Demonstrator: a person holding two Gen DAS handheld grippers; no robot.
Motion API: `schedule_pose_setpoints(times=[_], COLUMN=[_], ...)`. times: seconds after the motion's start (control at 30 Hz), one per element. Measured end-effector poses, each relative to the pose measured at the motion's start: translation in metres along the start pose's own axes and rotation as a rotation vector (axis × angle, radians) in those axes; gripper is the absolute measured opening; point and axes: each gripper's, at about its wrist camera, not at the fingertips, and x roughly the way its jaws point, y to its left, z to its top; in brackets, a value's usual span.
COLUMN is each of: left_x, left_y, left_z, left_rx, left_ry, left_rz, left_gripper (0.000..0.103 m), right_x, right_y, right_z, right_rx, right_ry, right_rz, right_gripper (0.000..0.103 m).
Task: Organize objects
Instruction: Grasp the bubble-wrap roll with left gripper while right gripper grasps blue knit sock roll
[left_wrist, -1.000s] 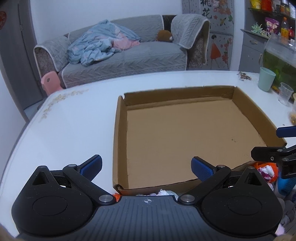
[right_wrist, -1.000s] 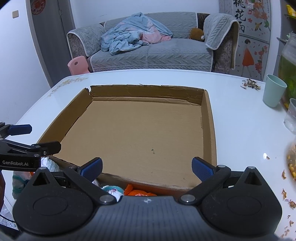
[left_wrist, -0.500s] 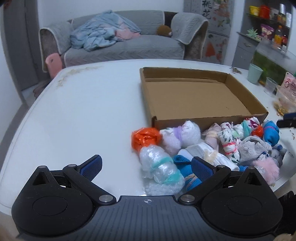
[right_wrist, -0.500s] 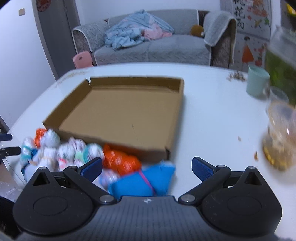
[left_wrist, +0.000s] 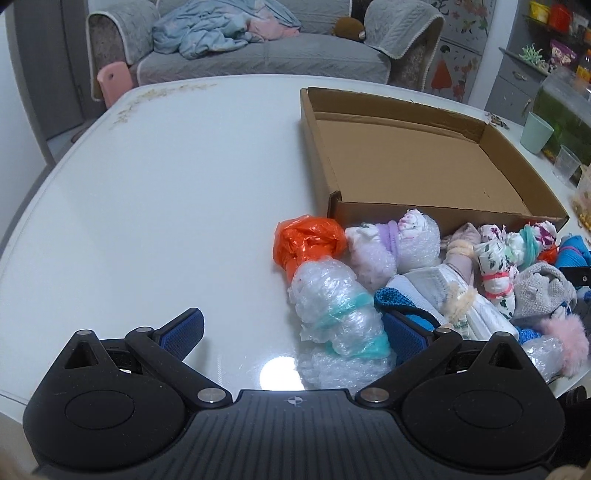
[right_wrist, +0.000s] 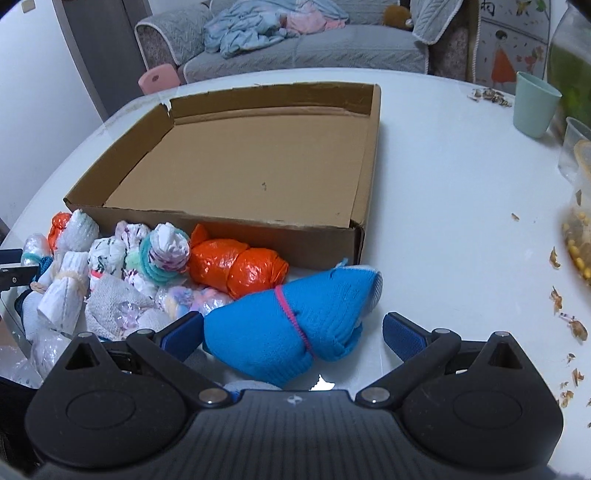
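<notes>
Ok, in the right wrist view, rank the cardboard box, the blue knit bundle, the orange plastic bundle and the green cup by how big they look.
1. cardboard box
2. blue knit bundle, though nearness to the camera enlarges it
3. orange plastic bundle
4. green cup, farthest away

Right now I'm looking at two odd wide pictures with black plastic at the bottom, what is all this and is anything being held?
Each picture comes from a fisheye camera on a hand-held tool that a person carries, one in each hand; no robot arm is involved. The black shape with blue pads is the tool itself. In the left view, the left tool is open above a white table, next to a bubble-wrap bundle. In the right view, the right tool is open around a blue knitted bundle, not squeezing it. Behind the pile of wrapped bundles sits an empty cardboard box. Nothing is held.
</notes>
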Motion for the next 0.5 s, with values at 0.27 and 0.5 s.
schedule_pose_setpoints(times=[0.27, 0.5], left_x=[0.004, -0.007], left_y=[0.037, 0.057], left_z=[-0.004, -0.004], left_rx=[-0.218, -0.315], left_ry=[0.041, 0.005], left_rz=[-0.144, -0.136], left_gripper=[0.103, 0.103], right_x=[-0.008, -0.004], right_y=[-0.024, -0.027], right_z=[-0.008, -0.003], right_rx=[0.085, 0.096], right_ry=[-0.027, -0.036], right_rz=[0.054, 0.057], right_gripper=[0.089, 0.088])
